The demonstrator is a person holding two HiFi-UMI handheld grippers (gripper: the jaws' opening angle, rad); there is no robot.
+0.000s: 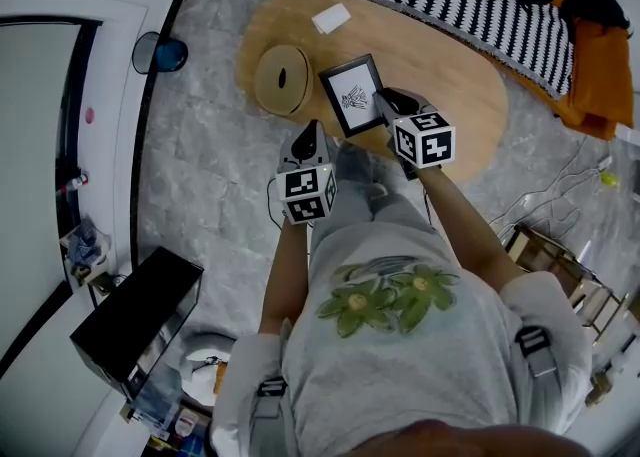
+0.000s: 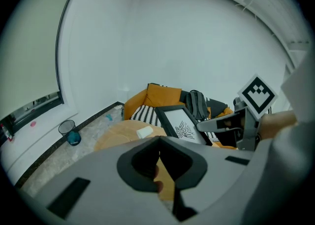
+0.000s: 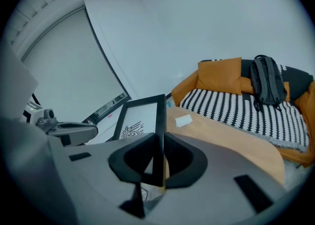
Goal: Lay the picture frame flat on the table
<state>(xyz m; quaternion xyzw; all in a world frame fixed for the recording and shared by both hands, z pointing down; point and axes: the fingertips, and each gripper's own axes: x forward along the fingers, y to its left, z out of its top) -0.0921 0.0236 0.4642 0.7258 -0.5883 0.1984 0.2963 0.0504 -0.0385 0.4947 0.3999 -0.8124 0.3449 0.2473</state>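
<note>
The right gripper (image 3: 157,165) is shut only on the thin side edge of the black rectangular picture frame (image 3: 139,120), which stands upright just ahead of its jaws over the oval light wooden table (image 3: 231,138), so I judge the frame can twist or slip while it is tilted, because the left gripper (image 2: 160,141), closed and empty, gives no support.

The head view looked steeply down from high over the bench (image 1: 460,85), far enough off to hold its whole oval top. The left gripper view rode close behind its own jaws at the bench's near edge, low, facing across the bench to the striped sofa (image 2: 141,112) on its far side. The right gripper view sat likewise by that near edge, facing the same sofa. All three shared the bench top, the picture frame (image 1: 352,95) and the sofa.
</note>
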